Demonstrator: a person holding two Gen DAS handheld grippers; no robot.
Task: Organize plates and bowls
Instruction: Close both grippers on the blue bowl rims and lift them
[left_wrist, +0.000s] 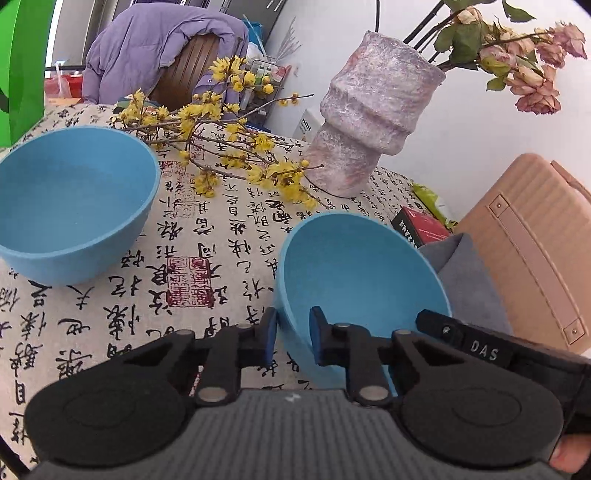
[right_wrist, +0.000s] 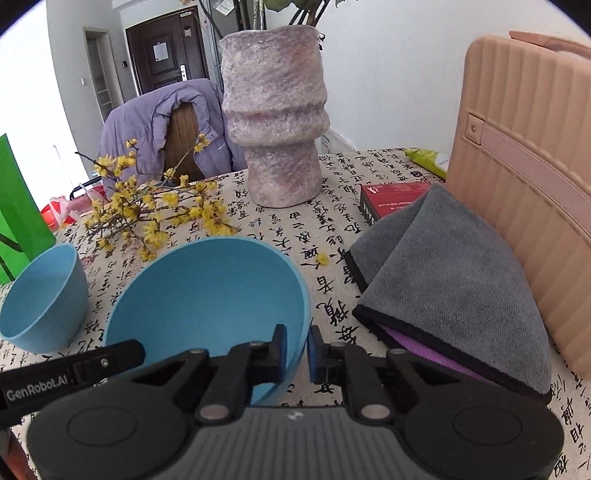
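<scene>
A blue bowl (left_wrist: 362, 280) (right_wrist: 207, 295) sits tilted over the calligraphy tablecloth (left_wrist: 192, 258). My left gripper (left_wrist: 293, 332) is shut on its near-left rim, one blue pad outside the wall and one inside. On the opposite side, my right gripper (right_wrist: 297, 349) is shut on the rim in the same way. Each view shows the other gripper's black finger (left_wrist: 436, 323) (right_wrist: 110, 356) at the bowl's edge. A second blue bowl (left_wrist: 74, 192) (right_wrist: 40, 299) stands upright and empty to the left.
A mottled stone vase (right_wrist: 277, 122) stands behind the bowls, with yellow flower branches (right_wrist: 155, 210) lying beside it. To the right lie a folded grey cloth (right_wrist: 443, 277), a red box (right_wrist: 391, 195) and a pink case (right_wrist: 524, 166). A green bag (right_wrist: 14, 214) is at far left.
</scene>
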